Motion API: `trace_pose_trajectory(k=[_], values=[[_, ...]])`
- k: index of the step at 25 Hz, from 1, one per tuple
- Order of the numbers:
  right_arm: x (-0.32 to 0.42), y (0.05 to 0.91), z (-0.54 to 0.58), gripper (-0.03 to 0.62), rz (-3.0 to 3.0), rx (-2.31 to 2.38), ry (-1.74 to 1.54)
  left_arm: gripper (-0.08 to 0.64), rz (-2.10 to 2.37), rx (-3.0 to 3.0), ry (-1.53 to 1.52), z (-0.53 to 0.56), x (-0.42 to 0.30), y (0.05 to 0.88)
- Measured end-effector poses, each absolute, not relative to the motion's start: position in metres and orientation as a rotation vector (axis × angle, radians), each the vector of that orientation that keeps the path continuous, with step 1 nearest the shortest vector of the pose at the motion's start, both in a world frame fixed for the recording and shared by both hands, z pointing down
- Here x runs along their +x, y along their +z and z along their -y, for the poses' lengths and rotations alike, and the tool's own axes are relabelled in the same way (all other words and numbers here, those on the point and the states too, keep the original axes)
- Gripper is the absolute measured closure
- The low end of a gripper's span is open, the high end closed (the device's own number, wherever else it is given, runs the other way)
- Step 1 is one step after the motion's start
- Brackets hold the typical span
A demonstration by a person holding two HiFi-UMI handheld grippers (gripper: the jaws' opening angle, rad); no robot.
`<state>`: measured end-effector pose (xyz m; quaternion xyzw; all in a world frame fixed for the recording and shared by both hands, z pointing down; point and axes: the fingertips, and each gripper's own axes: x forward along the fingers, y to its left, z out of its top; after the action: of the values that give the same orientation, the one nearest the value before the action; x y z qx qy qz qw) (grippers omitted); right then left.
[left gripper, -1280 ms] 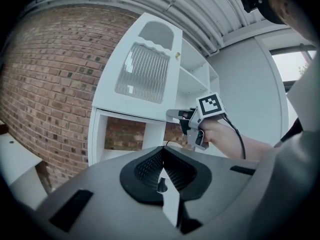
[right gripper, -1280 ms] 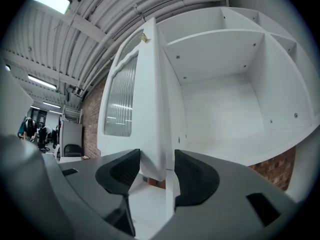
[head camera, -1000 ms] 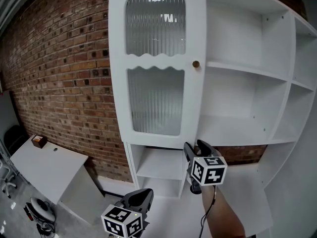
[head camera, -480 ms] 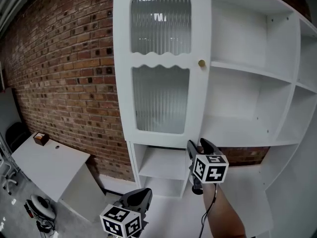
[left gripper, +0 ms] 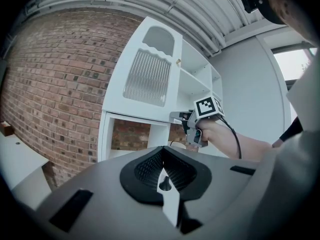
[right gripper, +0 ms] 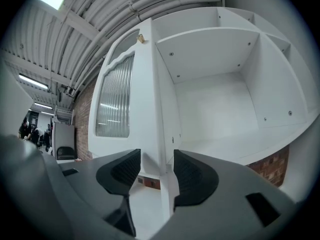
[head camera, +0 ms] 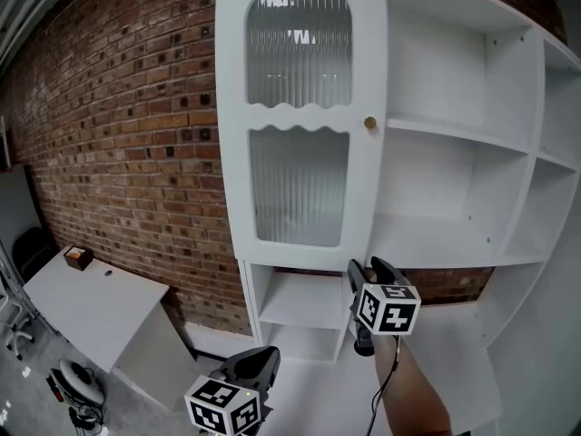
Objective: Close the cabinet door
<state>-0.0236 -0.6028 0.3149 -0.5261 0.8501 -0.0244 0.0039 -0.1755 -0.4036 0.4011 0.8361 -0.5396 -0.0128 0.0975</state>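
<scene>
A tall white cabinet door point(head camera: 300, 180) with ribbed glass panes and a small brass knob point(head camera: 369, 123) stands swung out in front of the open white shelves point(head camera: 454, 143). My right gripper point(head camera: 361, 275) is at the door's lower right corner. In the right gripper view its jaws stand apart, with the door's point(right gripper: 117, 104) edge running between them, and the right gripper point(right gripper: 157, 171) is open. My left gripper point(head camera: 259, 363) hangs low, well below the door. Its jaws meet in the left gripper view, so the left gripper point(left gripper: 162, 166) is shut and empty.
A brick wall point(head camera: 118, 153) runs along the left. Against it stands a white desk point(head camera: 100, 307) with a small brown box point(head camera: 79, 258) on top. Open lower cabinet compartments point(head camera: 300, 312) sit under the door. Items lie on the floor point(head camera: 77, 384) at the lower left.
The door and its knob sit slightly further right in the head view than a second ago. My right gripper has stayed at the door's lower corner. The left gripper has barely moved.
</scene>
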Motion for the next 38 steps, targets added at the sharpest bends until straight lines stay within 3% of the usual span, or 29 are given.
trace_pose_trajectory(k=[4, 7, 9, 11, 38], values=[[-0.015, 0.309, 0.577, 0.378, -2.608, -1.668, -0.067, 0.552, 1.583, 2.498, -0.030, 0.390, -0.180, 0.395], [-0.010, 0.308, 0.554, 0.446, -2.576, -1.711, -0.041, 0.551, 1.567, 2.515, -0.041, 0.379, -0.183, 0.392], [-0.010, 0.308, 0.536, 0.524, -2.575, -1.728, -0.034, 0.552, 1.553, 2.527, -0.046, 0.369, -0.185, 0.389], [-0.013, 0.308, 0.516, 0.555, -2.582, -1.728, -0.035, 0.551, 1.538, 2.542, -0.050, 0.358, -0.188, 0.386], [-0.054, 0.357, 0.255, 0.558, -2.649, -1.673, -0.094, 0.551, 1.433, 2.605, -0.028, 0.190, -0.196, 0.391]])
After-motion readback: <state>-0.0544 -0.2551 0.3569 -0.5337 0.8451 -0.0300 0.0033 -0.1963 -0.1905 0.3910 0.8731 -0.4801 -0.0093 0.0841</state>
